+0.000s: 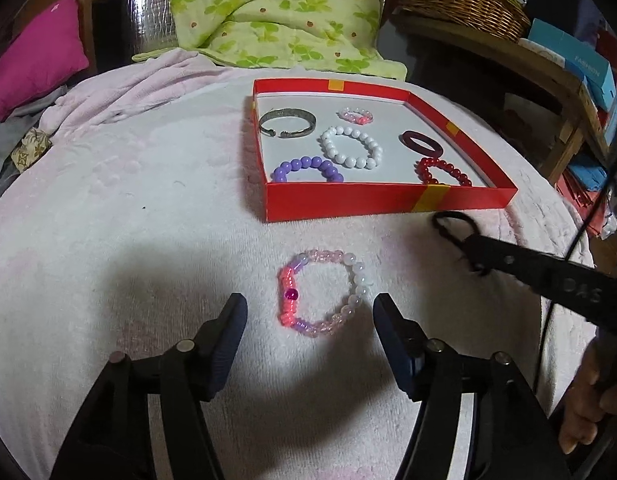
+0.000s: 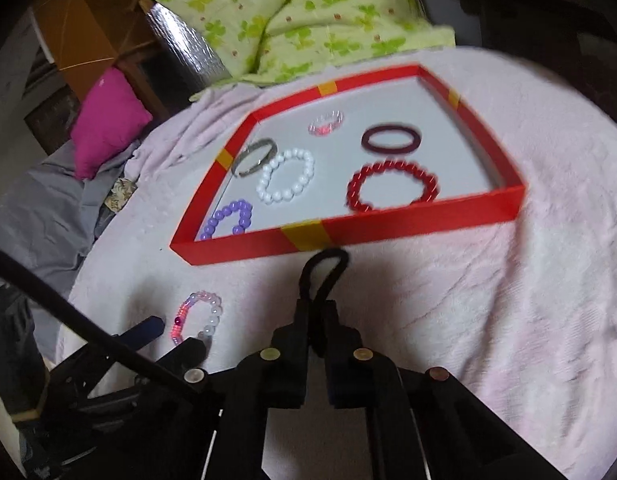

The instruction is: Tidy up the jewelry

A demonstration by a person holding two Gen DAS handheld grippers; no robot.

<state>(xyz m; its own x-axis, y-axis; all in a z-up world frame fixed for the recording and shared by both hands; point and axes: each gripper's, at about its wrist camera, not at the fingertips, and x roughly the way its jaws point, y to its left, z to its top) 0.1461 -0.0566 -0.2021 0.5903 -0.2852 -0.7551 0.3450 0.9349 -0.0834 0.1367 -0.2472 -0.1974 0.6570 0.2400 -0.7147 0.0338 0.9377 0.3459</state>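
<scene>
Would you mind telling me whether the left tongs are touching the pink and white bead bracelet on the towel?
Apart. In the left wrist view the left tongs stand open, with pale towel showing between each finger and the pink and white bead bracelet.

Both wrist views look steeply down, close, sharing the red tray (image 1: 388, 200).

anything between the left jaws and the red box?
Only the pink-and-white bead bracelet on the blanket; beyond it, bare blanket up to the red box. Left wrist view.

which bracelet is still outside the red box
The pink, purple and white beaded bracelet lying on the towel between the left gripper fingers; the other beaded ones sit inside the red box.
</scene>
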